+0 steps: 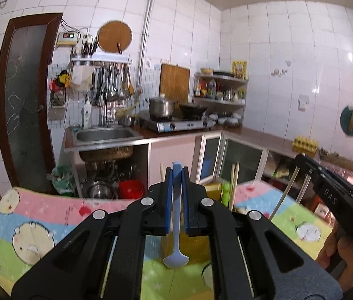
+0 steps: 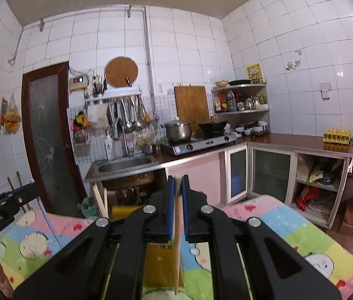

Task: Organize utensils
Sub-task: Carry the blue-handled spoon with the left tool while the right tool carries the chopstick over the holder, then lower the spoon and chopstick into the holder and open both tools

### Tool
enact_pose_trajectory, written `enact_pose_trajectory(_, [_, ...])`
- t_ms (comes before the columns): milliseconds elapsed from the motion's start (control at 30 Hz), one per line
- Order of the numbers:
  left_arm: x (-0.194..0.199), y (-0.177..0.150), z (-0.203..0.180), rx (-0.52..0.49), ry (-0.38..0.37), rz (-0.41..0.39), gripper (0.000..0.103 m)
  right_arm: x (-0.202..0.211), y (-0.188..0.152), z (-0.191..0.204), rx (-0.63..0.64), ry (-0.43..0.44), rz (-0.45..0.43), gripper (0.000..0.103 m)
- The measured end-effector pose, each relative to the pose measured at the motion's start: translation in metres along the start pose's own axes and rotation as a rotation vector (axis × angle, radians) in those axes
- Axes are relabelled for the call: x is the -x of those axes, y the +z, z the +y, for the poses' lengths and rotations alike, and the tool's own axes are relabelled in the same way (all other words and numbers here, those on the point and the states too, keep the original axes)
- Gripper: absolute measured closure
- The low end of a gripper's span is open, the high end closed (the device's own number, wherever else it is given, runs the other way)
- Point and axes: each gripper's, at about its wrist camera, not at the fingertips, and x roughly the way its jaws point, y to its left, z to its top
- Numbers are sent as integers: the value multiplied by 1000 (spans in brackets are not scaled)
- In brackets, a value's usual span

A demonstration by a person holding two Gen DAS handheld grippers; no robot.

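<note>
My left gripper (image 1: 176,172) is shut on the handle of a light blue spoon (image 1: 176,257), whose bowl hangs down toward me. A yellow container (image 1: 199,247) on the table shows beneath it. My right gripper (image 2: 177,182) is shut on a pale wooden chopstick (image 2: 176,245) that hangs down over a yellow container (image 2: 156,265). In the left wrist view the right gripper (image 1: 301,161) is at the right edge, in a person's hand (image 1: 339,250), with the chopstick (image 1: 284,195) dangling from it. The left gripper's body shows at the left edge of the right wrist view.
The table wears a cartoon-print cloth (image 1: 38,225). At its far edge a yellow box (image 1: 212,190) and a green holder (image 1: 225,192) stand with more chopsticks (image 1: 234,180). Beyond are a sink (image 1: 105,135), a gas stove (image 1: 179,123) with pots, and cabinets (image 2: 271,172).
</note>
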Motion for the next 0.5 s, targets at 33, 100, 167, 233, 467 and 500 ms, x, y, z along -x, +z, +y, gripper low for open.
enact_pose_trajectory(33, [1,7,0,4,-4,-13,97,-1,7,1,-1,4,-11,97])
enact_pose_trajectory(100, [2,25,-4,-3,-7,-51,97,-1,23,4,-7,18,-41,97])
enact_pose_trajectory(167, [0,40,-8,-12,0,-85,97,-1,41,10,-3,26,-79,97])
enact_pose_trajectory(233, [-6,53,-10,-12,0,-99,97,-3,55,16,5,30,-111,97])
enact_pose_trajectory(467, [-51,58,-14,-9,1,-80,97,-31,63,32,26,33,-115,97])
enact_pose_trajectory(500, [-60,53,-13,-3,2,-66,97,-35,62,33,26,29,-110,97])
